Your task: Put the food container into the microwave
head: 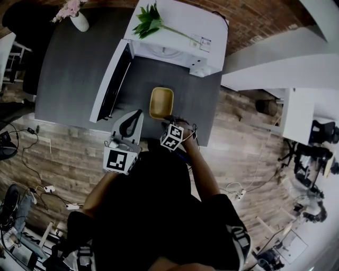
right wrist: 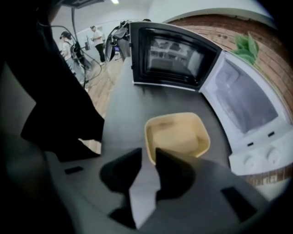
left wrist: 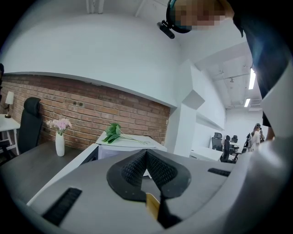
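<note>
Red brick wall (left wrist: 91, 107), wood-plank floor (head: 69, 153), dark grey table (head: 74, 69) — white vase of pink flowers (left wrist: 60, 146), black office chair (left wrist: 29, 123), ceiling strip lights (left wrist: 252, 78)

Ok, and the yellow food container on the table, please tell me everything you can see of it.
The food container is a shallow, pale yellow tub, roughly rectangular with rounded corners, and it looks like plastic. It has no lid on and seems empty. It stands upright on the dark grey table, just in front of the open microwave. The near corner of its rim shows in the narrow gap between the jaws of the right gripper; whether they clamp it cannot be told.
</note>
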The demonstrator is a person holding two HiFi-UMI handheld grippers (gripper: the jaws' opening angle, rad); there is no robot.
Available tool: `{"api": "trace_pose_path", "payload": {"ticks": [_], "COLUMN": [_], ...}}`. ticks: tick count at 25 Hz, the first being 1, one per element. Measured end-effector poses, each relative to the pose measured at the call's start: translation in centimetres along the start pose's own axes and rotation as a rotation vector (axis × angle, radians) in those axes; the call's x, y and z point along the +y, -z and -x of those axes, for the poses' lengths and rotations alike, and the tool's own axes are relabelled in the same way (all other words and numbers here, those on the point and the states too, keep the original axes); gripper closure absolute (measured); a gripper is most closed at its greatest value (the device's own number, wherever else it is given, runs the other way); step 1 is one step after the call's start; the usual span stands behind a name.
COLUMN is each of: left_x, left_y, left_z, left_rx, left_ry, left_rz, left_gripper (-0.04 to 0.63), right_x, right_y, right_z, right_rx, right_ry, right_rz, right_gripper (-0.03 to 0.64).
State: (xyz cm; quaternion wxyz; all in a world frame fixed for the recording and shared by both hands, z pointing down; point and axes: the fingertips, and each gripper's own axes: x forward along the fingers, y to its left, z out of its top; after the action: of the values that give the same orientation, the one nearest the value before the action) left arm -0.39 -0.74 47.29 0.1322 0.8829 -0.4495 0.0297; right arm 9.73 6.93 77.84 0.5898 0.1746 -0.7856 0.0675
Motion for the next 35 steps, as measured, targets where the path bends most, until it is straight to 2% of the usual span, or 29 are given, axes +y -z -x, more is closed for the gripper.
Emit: {"api": "trace_pose_path", "payload": {"ticks": [22, 28, 35], "left_x": [0.3, 0.2, 0.5], "left_y": [0.2, 0.2, 0.0], "left_z": [0.6, 0.4, 0.0], "left_rx": [0.005, 0.002, -0.006], "left_ry": [-0.009, -0.004, -0.009], "left_rz": [-0.008, -0.013, -0.012], "left_gripper": [0.565, 0.563, 0.565], "right_x": [0.6, 0.0, 0.1], "right_y": [0.7, 0.7, 0.6], "right_z": [-3.9, -3.9, -3.7], "right_rx": [0.057, 0.076, 0.080], "right_ry": [-0.037, 0.006, -0.002], "right_rz": [0.083, 0.145, 0.173], "right_gripper": [0.505, 0.562, 0.575]}}
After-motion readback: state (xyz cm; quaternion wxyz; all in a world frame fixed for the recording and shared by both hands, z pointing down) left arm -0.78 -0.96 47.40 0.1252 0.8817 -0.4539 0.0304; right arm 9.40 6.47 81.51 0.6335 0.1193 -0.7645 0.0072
